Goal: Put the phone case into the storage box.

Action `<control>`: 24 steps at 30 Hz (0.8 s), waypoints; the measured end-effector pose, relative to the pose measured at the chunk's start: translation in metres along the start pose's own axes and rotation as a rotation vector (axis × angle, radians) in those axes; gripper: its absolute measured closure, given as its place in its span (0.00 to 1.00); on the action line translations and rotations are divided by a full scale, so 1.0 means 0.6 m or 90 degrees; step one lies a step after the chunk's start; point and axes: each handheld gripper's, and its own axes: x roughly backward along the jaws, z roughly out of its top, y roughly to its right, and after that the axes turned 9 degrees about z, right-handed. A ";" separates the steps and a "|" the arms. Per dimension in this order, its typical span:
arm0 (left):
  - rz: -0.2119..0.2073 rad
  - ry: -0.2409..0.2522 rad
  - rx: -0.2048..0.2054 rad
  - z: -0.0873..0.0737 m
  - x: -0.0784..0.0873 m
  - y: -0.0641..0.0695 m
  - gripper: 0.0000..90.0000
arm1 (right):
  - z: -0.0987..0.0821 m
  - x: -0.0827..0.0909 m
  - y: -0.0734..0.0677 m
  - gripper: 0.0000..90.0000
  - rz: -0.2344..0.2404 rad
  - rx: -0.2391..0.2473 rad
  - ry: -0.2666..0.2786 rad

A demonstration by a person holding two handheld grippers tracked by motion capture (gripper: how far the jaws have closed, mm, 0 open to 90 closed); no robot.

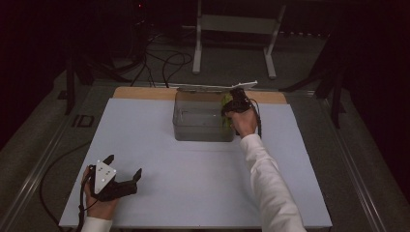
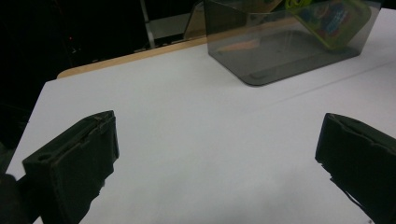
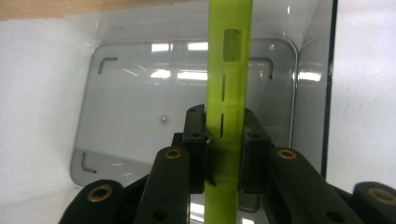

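We clamp the yellow-green packet (image 3: 229, 107) edge-on between the right gripper's (image 3: 224, 135) jaws, inside the clear bin (image 3: 116, 84). Our left gripper (image 2: 215, 154) rests open, well apart from it.

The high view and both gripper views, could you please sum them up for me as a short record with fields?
surface: white table top
container: clear grey bin at the far middle of the table, open at the top
held item: yellow-green packet, seen edge-on
right gripper: jaws shut on the packet, holding it over the bin's right part
left gripper: jaws open, nothing between them, low at the near left of the table
bin floor: bare where it shows in the right gripper view
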 end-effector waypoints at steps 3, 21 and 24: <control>-0.001 0.000 0.000 0.000 0.000 0.000 0.00 | 0.000 -0.003 0.001 0.86 0.005 -0.006 0.001; -0.002 0.000 0.004 0.000 0.000 -0.001 0.00 | 0.000 -0.015 -0.005 0.82 -0.015 0.004 -0.006; -0.002 0.001 0.003 0.000 -0.001 0.000 0.00 | -0.001 -0.016 -0.008 0.81 -0.025 0.013 -0.007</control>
